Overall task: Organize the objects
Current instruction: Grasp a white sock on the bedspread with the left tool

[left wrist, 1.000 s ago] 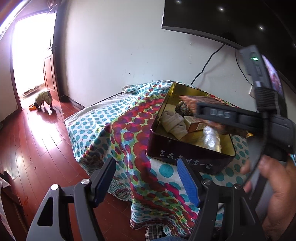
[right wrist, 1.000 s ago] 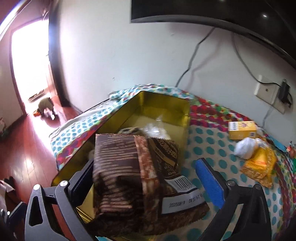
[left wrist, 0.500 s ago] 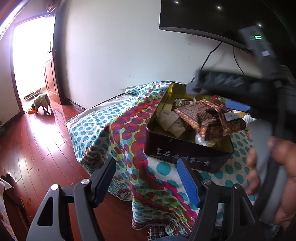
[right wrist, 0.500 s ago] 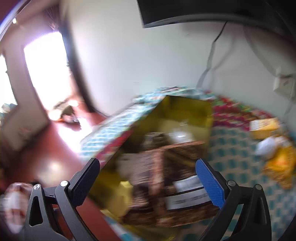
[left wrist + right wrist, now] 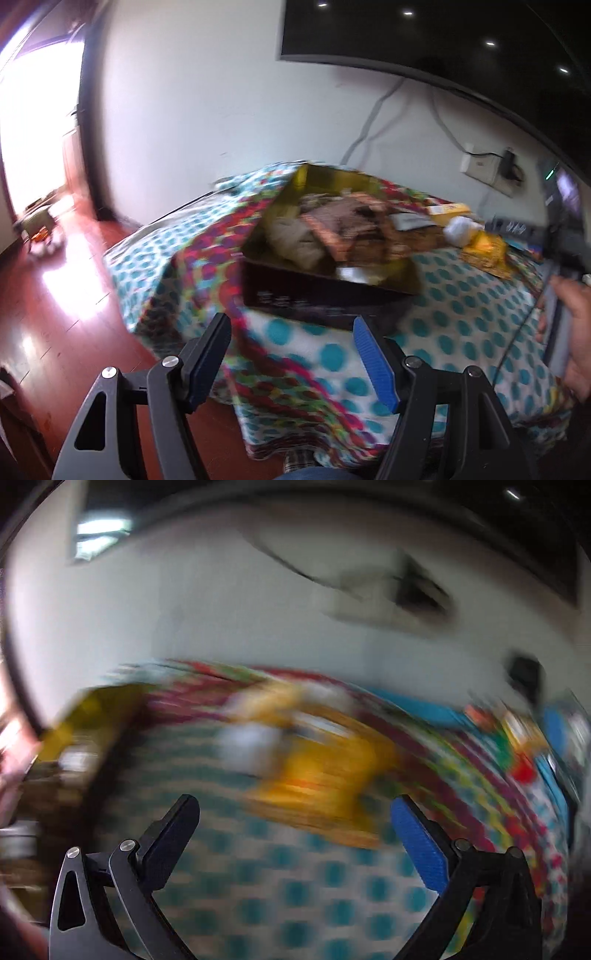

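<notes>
Left gripper [image 5: 291, 334]: jaws held well apart, nothing between them; it is poised over the near edge of the table [image 5: 461, 332], which is draped in a dotted cloth. Right gripper [image 5: 295, 814]: jaws spread wide, nothing gripped; that view is heavily blurred.

In the left view, the tin [image 5: 325, 291] is seen at 12 o'clock from the left gripper, open, gold inside, dark outside with pale lettering. It is filled with a brown packet [image 5: 351, 221] lying across the top and a beige cloth bundle [image 5: 291, 236] at its 9 o'clock.

At 2 o'clock from the tin, a yellow bag [image 5: 484, 251] with a white wad [image 5: 458, 229] touching it is lying on the cloth. In the right view the yellow bag [image 5: 325, 768] is at 12 o'clock, just beyond the jaws.

A hand [image 5: 572, 332] gripping the right handle is seen at 3 o'clock in the left view.
</notes>
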